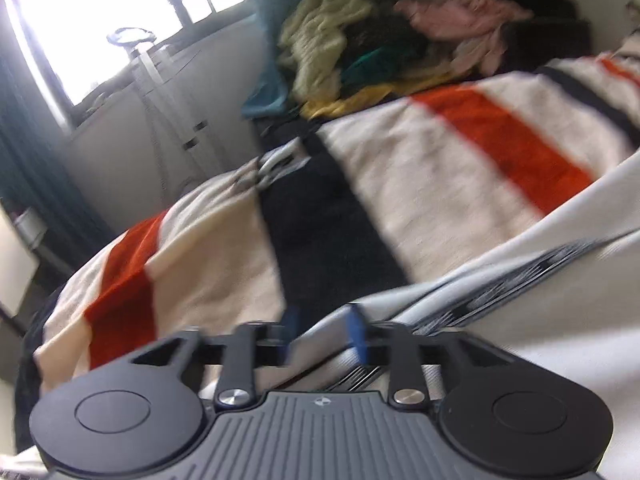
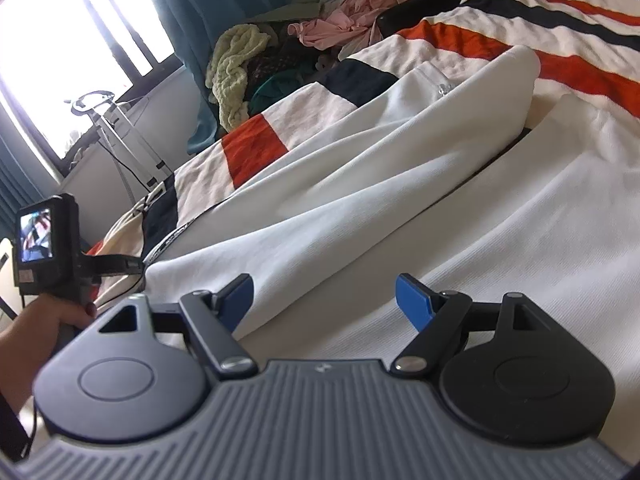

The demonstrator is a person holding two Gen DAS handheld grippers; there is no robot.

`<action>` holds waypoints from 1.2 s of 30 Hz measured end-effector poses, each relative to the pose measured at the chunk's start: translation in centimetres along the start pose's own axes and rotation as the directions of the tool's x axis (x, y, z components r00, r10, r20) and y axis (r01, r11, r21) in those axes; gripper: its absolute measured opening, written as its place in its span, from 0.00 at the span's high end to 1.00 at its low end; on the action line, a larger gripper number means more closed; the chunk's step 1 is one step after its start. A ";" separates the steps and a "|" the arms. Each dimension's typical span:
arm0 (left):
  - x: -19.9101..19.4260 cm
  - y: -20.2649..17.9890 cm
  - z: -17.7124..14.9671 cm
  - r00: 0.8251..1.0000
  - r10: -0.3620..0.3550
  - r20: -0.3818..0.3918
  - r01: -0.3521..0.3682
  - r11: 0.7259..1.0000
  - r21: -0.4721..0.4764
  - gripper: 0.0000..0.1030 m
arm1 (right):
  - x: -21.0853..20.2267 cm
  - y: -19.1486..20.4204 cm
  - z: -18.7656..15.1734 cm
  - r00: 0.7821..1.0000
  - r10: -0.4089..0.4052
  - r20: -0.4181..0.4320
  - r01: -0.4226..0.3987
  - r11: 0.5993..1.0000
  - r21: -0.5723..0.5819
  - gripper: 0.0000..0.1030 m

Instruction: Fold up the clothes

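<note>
On the striped bed [image 2: 460, 40], one white garment [image 2: 360, 184], two open hand-held grippers.

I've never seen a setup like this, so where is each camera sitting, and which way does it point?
Left wrist view: sits on the left tongs, looking forward along them over the white garment, whose edge lies between the fingers, toward the clothes pile.
Right wrist view: sits on the right tongs, open above the white garment; the person's left hand shows holding the other tool.
Shared: garment, striped blanket, clothes pile, window.
</note>
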State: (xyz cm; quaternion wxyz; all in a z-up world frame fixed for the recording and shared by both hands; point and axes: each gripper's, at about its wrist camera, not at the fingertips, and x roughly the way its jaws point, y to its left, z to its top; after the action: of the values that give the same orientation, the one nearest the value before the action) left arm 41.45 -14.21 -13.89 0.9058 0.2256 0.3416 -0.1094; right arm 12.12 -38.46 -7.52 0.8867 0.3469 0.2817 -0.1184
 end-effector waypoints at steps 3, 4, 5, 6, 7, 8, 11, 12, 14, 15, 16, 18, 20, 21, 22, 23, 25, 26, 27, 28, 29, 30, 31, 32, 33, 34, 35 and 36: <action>-0.8 -1.3 1.1 0.988 -0.147 0.056 0.146 0.989 0.010 0.39 | -0.2 -0.3 0.1 1.000 0.007 -0.007 -0.007 1.000 0.024 0.23; -0.9 -2.3 1.5 0.979 -0.193 0.067 0.192 0.981 0.027 0.39 | -0.4 -0.7 0.0 1.000 0.010 0.000 -0.010 0.999 0.047 0.23; -0.7 -3.6 1.9 0.972 -0.225 0.070 0.221 0.974 0.057 0.39 | -0.4 -0.9 -0.1 1.000 0.000 0.001 0.000 0.999 0.055 0.23; -0.5 -5.0 2.3 0.964 -0.257 0.072 0.250 0.964 0.087 0.38 | -0.3 -1.2 -0.1 1.000 -0.014 -0.005 0.014 0.998 0.060 0.23; -0.4 -6.3 2.7 0.955 -0.288 0.073 0.278 0.953 0.117 0.38 | -0.2 -1.5 -0.1 1.000 -0.015 -0.007 0.016 0.997 0.076 0.23; -0.2 -7.7 3.1 0.945 -0.319 0.073 0.306 0.941 0.147 0.38 | -0.2 -1.7 -0.1 1.000 -0.014 -0.007 0.015 0.995 0.095 0.23; 1.0 -12.3 3.8 0.920 -0.387 0.055 0.364 0.900 0.241 0.38 | -0.2 -2.0 -0.1 1.000 -0.016 0.014 0.014 0.994 0.107 0.23; 1.5 -13.8 4.1 0.918 -0.395 0.047 0.369 0.891 0.265 0.38 | -0.1 -2.0 -0.1 1.000 -0.021 0.020 0.019 0.995 0.096 0.23; 2.4 -16.1 4.6 0.918 -0.393 0.044 0.366 0.887 0.282 0.38 | 0.3 -2.1 -0.1 1.000 -0.026 0.015 0.024 0.996 0.090 0.23; 2.8 -16.9 4.8 0.918 -0.395 0.044 0.369 0.888 0.275 0.40 | 0.3 -2.2 0.0 1.000 -0.023 0.015 0.022 0.995 0.093 0.23; 3.0 -17.4 5.0 0.913 -0.405 0.043 0.382 0.888 0.257 0.44 | 0.3 -2.3 0.0 1.000 -0.020 0.016 0.018 0.995 0.097 0.23; 3.4 -18.4 5.5 0.904 -0.426 0.041 0.407 0.886 0.222 0.58 | 0.3 -2.5 0.0 1.000 -0.014 0.018 0.012 0.994 0.104 0.23; 3.6 -19.3 5.8 0.899 -0.438 0.023 0.422 0.879 0.220 0.79 | 0.3 -2.6 0.0 1.000 -0.007 0.021 0.005 0.994 0.112 0.23; 3.6 -19.7 5.9 0.899 -0.437 0.016 0.422 0.876 0.232 0.93 | 0.3 -2.7 0.1 1.000 -0.004 0.022 0.002 0.993 0.116 0.23; 3.4 -20.0 6.0 0.904 -0.428 0.020 0.410 0.878 0.248 0.95 | 0.3 -2.8 0.1 1.000 -0.001 0.023 -0.002 0.993 0.119 0.23; 3.1 -20.3 6.2 0.909 -0.416 0.033 0.393 0.882 0.261 0.97 | 0.3 -2.9 0.1 1.000 0.002 0.024 -0.005 0.992 0.123 0.23; 2.6 -20.4 7.0 0.925 -0.372 0.082 0.344 0.908 0.239 0.98 | 0.2 -3.1 0.1 1.000 0.006 0.026 -0.010 0.991 0.134 0.23; 2.4 -20.5 7.5 0.932 -0.345 0.111 0.316 0.924 0.217 0.98 | 0.1 -3.2 0.1 1.000 0.003 0.031 -0.007 0.991 0.136 0.23; 2.1 -20.5 8.0 0.938 -0.317 0.138 0.288 0.938 0.195 0.98 | 0.0 -3.2 0.1 0.999 -0.001 0.036 -0.004 0.991 0.137 0.23; 2.0 -20.7 8.4 0.944 -0.289 0.158 0.261 0.949 0.175 0.98 | -0.1 -3.2 0.1 0.999 -0.005 0.041 -0.001 0.990 0.138 0.23; 2.1 -21.1 8.6 0.950 -0.269 0.159 0.244 0.956 0.162 0.97 | -0.1 -3.2 0.2 0.999 -0.009 0.044 0.003 0.991 0.137 0.23; 2.4 -21.5 8.6 0.954 -0.260 0.149 0.238 0.960 0.148 0.96 | -0.1 -3.2 0.2 0.999 -0.013 0.046 0.006 0.991 0.135 0.23; 2.5 -21.8 8.6 0.957 -0.253 0.143 0.234 0.962 0.138 0.95 | -0.1 -3.3 0.2 0.999 -0.014 0.048 0.008 0.991 0.136 0.23; 2.6 -22.1 8.3 0.958 -0.251 0.141 0.233 0.963 0.132 0.91 | -0.1 -3.4 0.2 0.999 -0.016 0.048 0.009 0.991 0.136 0.23; 2.6 -22.3 8.1 0.958 -0.251 0.141 0.234 0.964 0.127 0.83 | -0.2 -3.4 0.3 0.998 -0.019 0.053 0.012 0.991 0.132 0.23; 2.3 -22.4 7.9 0.956 -0.254 0.145 0.237 0.963 0.124 0.79 | -0.2 -3.5 0.3 0.998 -0.022 0.059 0.015 0.992 0.127 0.23; 2.1 -22.4 7.7 0.955 -0.256 0.148 0.239 0.963 0.123 0.72 | -0.3 -3.5 0.3 0.997 -0.030 0.066 0.021 0.993 0.120 0.23; 1.7 -22.3 7.5 0.956 -0.253 0.152 0.236 0.964 0.121 0.63 | -0.3 -3.6 0.3 0.997 -0.037 0.073 0.028 0.993 0.116 0.23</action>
State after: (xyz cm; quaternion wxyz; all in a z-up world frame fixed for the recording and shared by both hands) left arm 39.12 -37.40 -17.44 0.8979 0.2176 0.2843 -0.2563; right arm 10.59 -41.32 -9.16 0.8732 0.3879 0.2468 -0.1617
